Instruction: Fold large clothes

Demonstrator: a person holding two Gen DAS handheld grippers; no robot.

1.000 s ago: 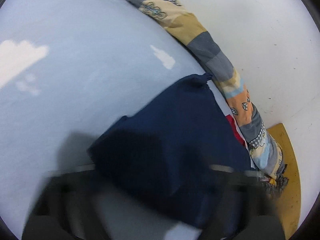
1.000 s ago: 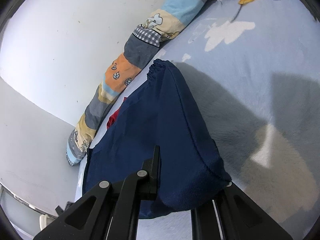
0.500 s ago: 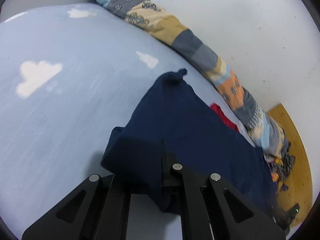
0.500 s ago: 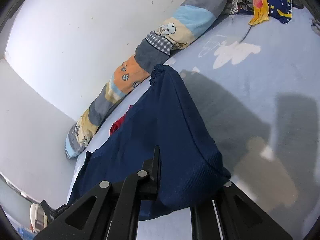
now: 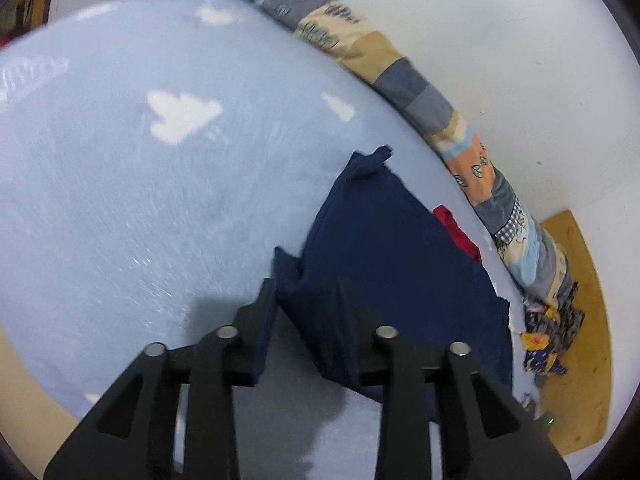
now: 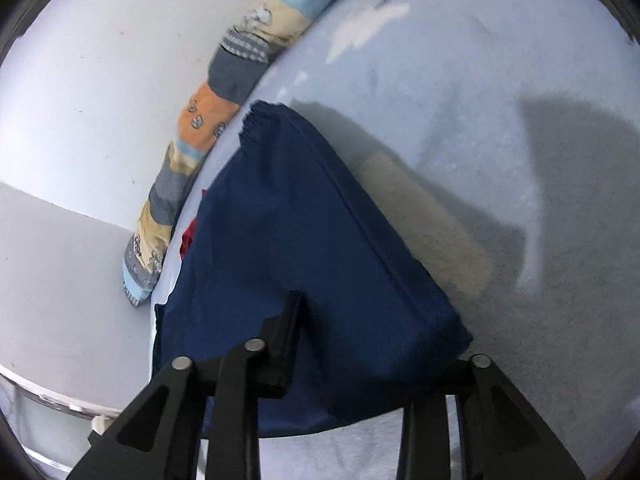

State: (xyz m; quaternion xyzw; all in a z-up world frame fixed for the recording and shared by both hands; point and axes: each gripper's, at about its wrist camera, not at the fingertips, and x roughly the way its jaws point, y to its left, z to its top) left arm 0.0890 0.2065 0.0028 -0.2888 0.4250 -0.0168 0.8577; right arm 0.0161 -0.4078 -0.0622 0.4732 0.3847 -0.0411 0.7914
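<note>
The pale blue cloud-print bed sheet (image 5: pixel 120 208) by the white wall (image 5: pixel 500 60) and patchwork bolster (image 5: pixel 420 96) is shown with the navy garment (image 5: pixel 392 248) laid folded on it, no longer pinched, since the left gripper (image 5: pixel 308 300) and right gripper (image 6: pixel 372 344) are both seen opening, cloth lying loose between the jaws.

My black left claw (image 5: pixel 308 320) and black right claw (image 6: pixel 372 344) frame a navy blue garment (image 5: pixel 392 256). Under the garment spreads a pale blue sheet (image 5: pixel 140 200) with white clouds. Beside the garment: a red cloth (image 5: pixel 458 232), then a patchwork bolster (image 5: pixel 420 92) of grey, tan, orange and sky blue.
</note>
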